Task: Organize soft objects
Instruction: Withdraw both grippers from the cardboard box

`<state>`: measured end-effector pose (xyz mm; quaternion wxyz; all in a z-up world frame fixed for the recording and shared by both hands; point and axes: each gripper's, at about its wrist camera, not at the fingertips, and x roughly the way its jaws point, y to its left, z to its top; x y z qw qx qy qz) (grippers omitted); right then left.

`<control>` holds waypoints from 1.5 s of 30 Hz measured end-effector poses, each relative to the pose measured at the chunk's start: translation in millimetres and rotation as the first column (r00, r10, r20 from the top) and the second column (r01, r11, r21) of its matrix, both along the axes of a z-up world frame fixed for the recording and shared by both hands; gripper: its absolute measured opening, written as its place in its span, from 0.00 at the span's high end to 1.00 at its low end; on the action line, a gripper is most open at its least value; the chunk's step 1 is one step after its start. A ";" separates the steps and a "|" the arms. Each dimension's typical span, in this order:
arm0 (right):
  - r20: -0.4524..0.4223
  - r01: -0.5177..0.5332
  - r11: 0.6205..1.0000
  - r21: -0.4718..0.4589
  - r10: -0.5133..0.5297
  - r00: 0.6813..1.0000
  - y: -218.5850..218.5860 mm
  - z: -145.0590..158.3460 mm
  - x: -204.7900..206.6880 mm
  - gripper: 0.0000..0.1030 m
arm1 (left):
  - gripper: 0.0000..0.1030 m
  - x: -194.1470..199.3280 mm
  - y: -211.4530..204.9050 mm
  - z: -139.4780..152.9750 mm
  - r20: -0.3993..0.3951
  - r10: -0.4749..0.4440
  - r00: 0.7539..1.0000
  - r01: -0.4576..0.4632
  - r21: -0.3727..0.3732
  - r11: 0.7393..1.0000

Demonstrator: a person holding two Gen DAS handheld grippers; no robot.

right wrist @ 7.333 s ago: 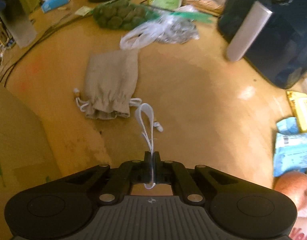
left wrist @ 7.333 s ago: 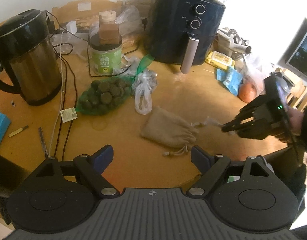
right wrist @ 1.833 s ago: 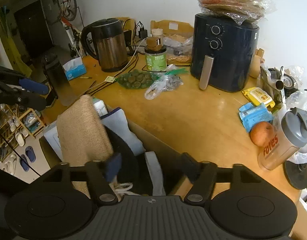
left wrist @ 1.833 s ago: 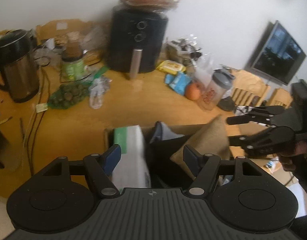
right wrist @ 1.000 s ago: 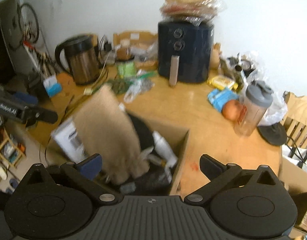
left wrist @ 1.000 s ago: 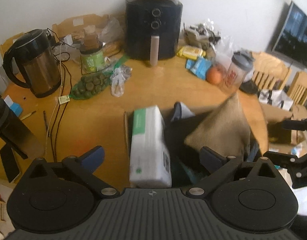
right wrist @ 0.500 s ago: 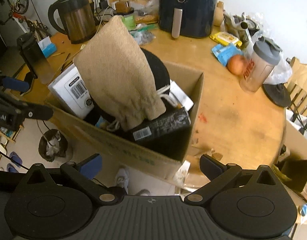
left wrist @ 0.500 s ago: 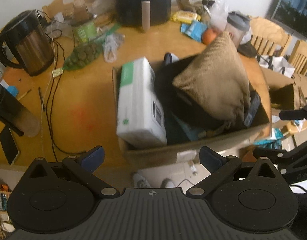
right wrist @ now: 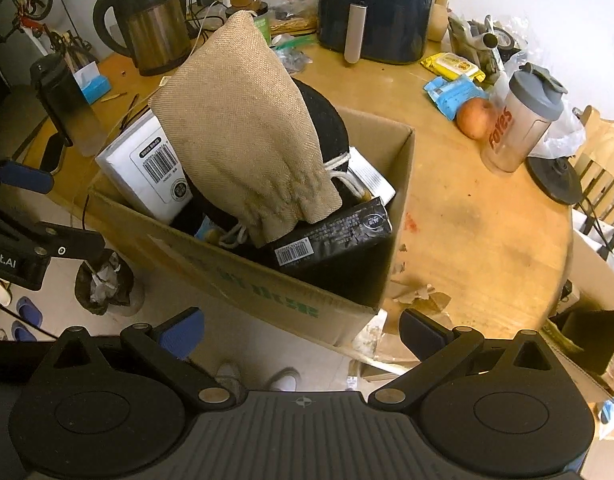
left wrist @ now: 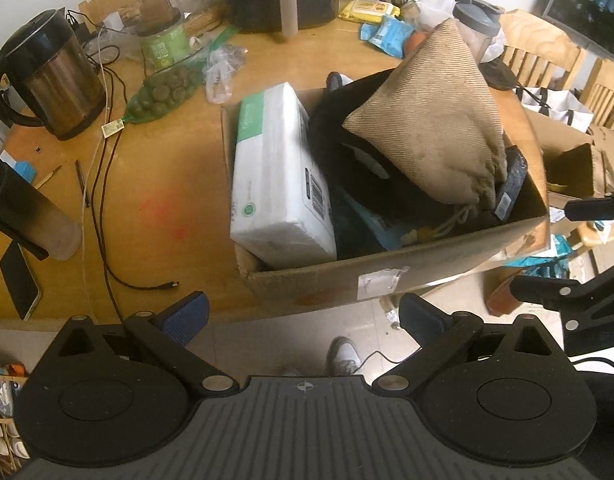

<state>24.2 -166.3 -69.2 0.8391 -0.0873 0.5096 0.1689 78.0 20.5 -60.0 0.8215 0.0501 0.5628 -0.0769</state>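
Right wrist: burlap pouch (right wrist: pixel 243 140) atop box (right wrist: pixel 267 284).

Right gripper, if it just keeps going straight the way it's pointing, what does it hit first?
Probably the cardboard box: its near wall lies straight ahead of the open right gripper, with the burlap bag on top just beyond. Depth is hard to judge in this fisheye view.
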 end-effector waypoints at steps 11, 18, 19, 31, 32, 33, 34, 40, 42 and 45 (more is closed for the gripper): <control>0.019 0.047 0.999 -0.001 -0.047 0.999 8.4 4.5 -8.8 0.00 | 0.00 -3.5 10.1 2.1 0.000 -0.040 0.999 0.040 -0.008 0.999; 0.020 0.072 0.997 -0.005 -0.072 0.997 16.3 5.5 -16.4 0.00 | 0.00 -8.0 16.5 2.2 -0.004 -0.066 0.998 0.066 0.006 0.998; 0.019 0.073 0.997 -0.007 -0.073 0.997 17.8 5.5 -17.4 0.00 | 0.00 -8.4 17.6 2.4 -0.003 -0.066 0.998 0.066 0.006 0.998; 0.012 0.088 0.996 -0.016 -0.087 0.996 20.6 5.7 -24.4 0.00 | 0.00 -10.5 20.7 4.3 0.012 -0.083 0.996 0.083 0.012 0.996; 0.013 0.088 0.996 -0.017 -0.088 0.996 20.9 5.9 -24.5 0.00 | 0.00 -10.7 20.4 4.7 0.015 -0.085 0.996 0.085 0.012 0.996; 0.013 0.088 0.996 -0.018 -0.088 0.996 20.9 6.0 -24.7 0.00 | 0.00 -11.2 19.6 5.3 0.018 -0.086 0.996 0.086 0.014 0.996; 0.014 0.088 0.996 -0.018 -0.087 0.996 20.8 6.2 -24.5 0.00 | 0.00 -11.7 18.7 5.7 0.022 -0.089 0.996 0.088 0.016 0.996; 0.017 0.084 0.996 -0.018 -0.084 0.996 22.1 6.7 -24.1 0.00 | 0.00 -12.6 18.7 6.9 0.032 -0.088 0.996 0.087 0.018 0.996; 0.016 0.084 0.996 -0.015 -0.084 0.996 21.9 6.7 -23.5 0.00 | 0.00 -12.5 19.2 6.8 0.031 -0.085 0.996 0.085 0.018 0.996; 0.019 0.084 0.996 -0.013 -0.084 0.996 21.7 7.3 -22.4 0.00 | 0.00 -12.3 21.1 7.4 0.033 -0.080 0.996 0.079 0.015 0.997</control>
